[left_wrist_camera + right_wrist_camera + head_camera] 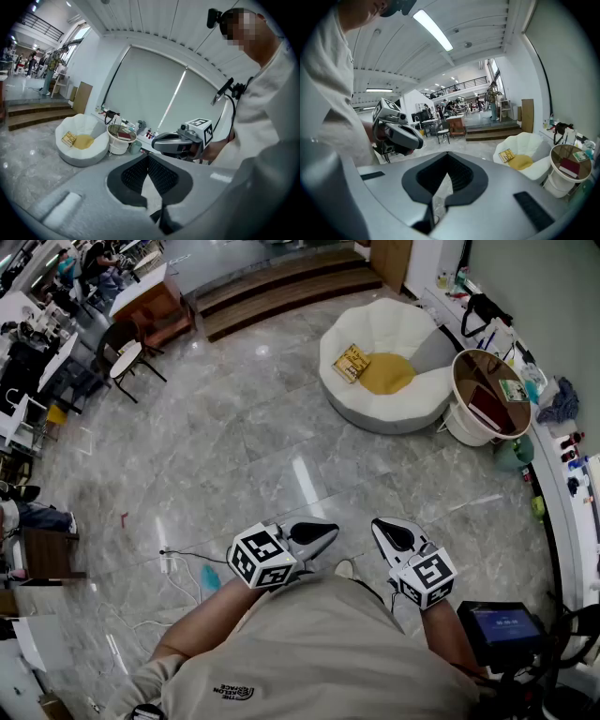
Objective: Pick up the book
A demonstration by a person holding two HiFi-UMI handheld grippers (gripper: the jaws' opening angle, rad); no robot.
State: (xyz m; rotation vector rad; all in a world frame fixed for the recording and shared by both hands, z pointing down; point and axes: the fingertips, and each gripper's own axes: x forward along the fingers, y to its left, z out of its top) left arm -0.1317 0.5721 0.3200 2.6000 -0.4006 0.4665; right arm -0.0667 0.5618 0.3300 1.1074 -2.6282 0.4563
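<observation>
The grey marble floor fills most of the head view, and a wide stretch of it lies between me and the target. I judge the step in hand to be the approach: cross that floor toward the upper right of the frame and stop square to the open front of the white round chair.

Beside the chair, at the right edge, stands a round side table with a dark red, book-like thing on top. I take the yellow one in the chair as my target, so I should keep my line on the chair.

My left gripper and right gripper sit low in the frame, close to my body. Both have their jaws pressed together with nothing between them. I should spread one wide before I reach in.

The yellow cushion lies in the seat. The book rests just left of it, cover up, against the chair's inner wall. It sits skewed to the frame, one corner toward me. Its long axis seems to run from lower left to upper right, though it is small here. I would come in across the short side.
</observation>
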